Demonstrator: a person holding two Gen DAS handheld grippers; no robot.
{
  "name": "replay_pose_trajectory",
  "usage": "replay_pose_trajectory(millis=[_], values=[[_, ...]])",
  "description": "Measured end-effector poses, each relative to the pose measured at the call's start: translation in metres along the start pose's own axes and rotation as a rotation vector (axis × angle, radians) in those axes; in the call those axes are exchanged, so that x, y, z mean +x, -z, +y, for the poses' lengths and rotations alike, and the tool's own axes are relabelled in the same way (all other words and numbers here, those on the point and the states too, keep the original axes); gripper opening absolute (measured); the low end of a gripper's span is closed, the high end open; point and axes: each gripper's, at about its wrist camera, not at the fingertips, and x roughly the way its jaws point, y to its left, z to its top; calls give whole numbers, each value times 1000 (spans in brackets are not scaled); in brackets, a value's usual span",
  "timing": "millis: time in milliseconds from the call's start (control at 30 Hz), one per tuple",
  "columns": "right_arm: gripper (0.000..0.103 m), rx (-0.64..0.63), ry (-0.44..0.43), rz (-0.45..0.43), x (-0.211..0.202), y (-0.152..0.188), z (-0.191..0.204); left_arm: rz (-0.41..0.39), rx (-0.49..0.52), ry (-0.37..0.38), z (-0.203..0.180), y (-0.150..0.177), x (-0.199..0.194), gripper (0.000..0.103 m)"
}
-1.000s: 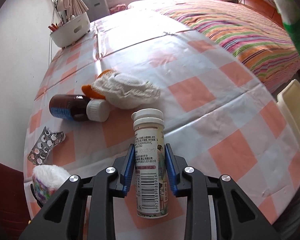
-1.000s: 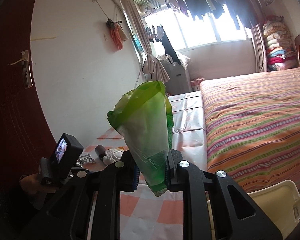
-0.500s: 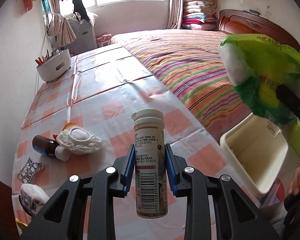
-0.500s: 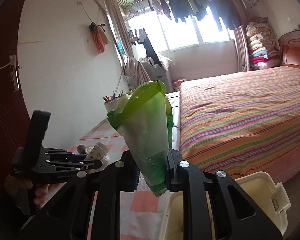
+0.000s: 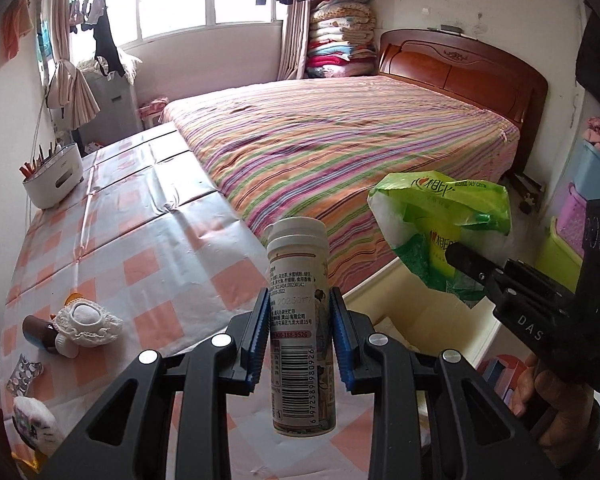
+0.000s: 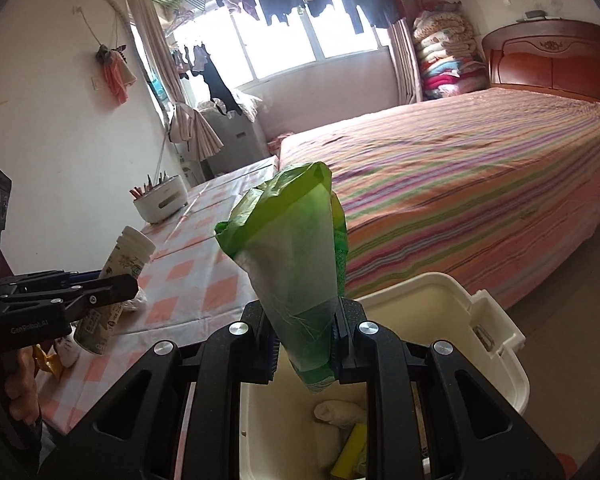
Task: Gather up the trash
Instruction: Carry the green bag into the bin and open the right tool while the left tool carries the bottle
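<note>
Open bin point(image 6: 495, 320) mouth unobstructed beneath bag point(image 6: 296, 264)

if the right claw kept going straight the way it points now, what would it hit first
Probably the cream bin just below and ahead: the right claw, shut on the green plastic bag, angles down over its open top. Depth is unclear; a shallower line would reach the striped bed instead.

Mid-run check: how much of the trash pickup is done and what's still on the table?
Done: the cream bin already holds a few scraps. In hand: the left gripper is shut on the white tablet tube, and the right gripper is shut on the green plastic bag, over the bin. Left on the table: a face mask, brown bottle and blister pack.
</note>
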Motion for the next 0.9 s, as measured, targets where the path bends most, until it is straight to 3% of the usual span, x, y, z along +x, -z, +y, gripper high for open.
replay_pose_trajectory(millis=[400,533,733,900], values=[[25,14,88,9,-11,14,7,10,35,46,-24,1,2,28],[55,26,111,-10,-16,13,4,18,46,60,-33,3,6,28],[57,79,89,-82,-33,5,0,31,54,67,-42,5,10,28],[66,147,97,-214,-63,-5,-9,50,57,91,-49,5,19,28]])
